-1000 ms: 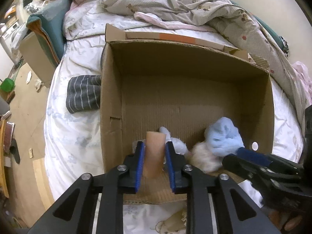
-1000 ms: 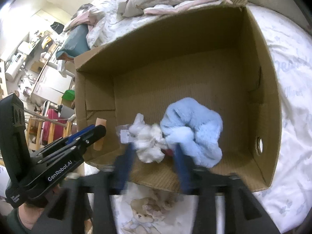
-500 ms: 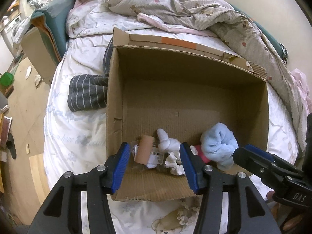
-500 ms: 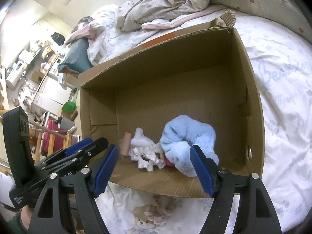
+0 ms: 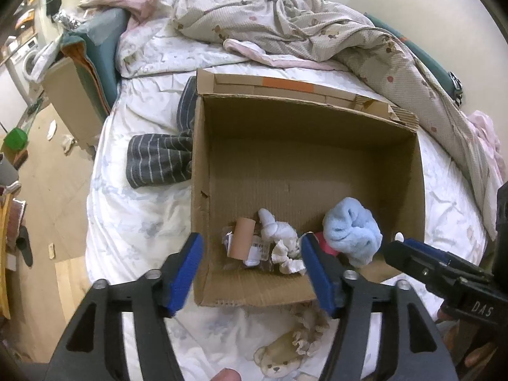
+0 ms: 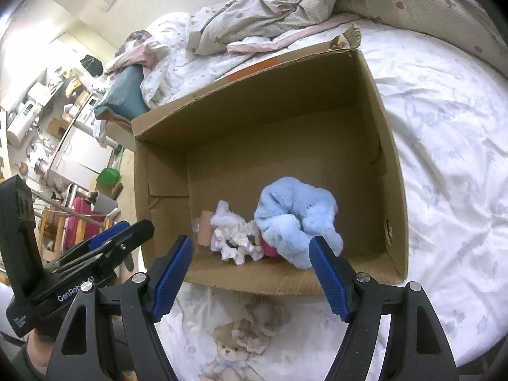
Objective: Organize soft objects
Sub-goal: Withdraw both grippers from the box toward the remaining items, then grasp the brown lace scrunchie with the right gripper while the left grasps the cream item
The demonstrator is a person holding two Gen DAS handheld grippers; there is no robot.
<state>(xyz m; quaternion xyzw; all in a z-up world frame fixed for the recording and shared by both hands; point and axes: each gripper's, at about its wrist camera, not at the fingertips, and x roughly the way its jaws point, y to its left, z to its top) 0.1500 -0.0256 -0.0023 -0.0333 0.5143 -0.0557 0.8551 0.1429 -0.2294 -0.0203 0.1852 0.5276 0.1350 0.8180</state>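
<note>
An open cardboard box (image 5: pixel 317 133) (image 6: pixel 390 165) rests on the bed. Along its near wall lie a tan roll in clear wrap (image 5: pixel 242 237) (image 6: pixel 204 227), a white plush toy (image 5: pixel 281 238) (image 6: pixel 233 238), something pink (image 5: pixel 325 244) (image 6: pixel 270 249) and a light blue fluffy cloth (image 5: pixel 352 230) (image 6: pixel 295 217). My left gripper (image 5: pixel 252 270) hovers above the box's near edge, its jaws opening with nothing between them. My right gripper (image 6: pixel 250 274) hangs open and empty over the same edge, right of the left one.
A dark striped garment (image 5: pixel 158 162) lies on the white bear-print sheet (image 5: pixel 133 216) left of the box. A rumpled beige quilt (image 5: pixel 317 38) and pillows fill the far side of the bed. Left of the bed is wooden floor with furniture and clutter (image 6: pixel 47 127).
My left gripper let go of the tan roll, which now lies in the box, and its jaws spread wide. Both grippers drew up and back from the box; the right one opened wider.
</note>
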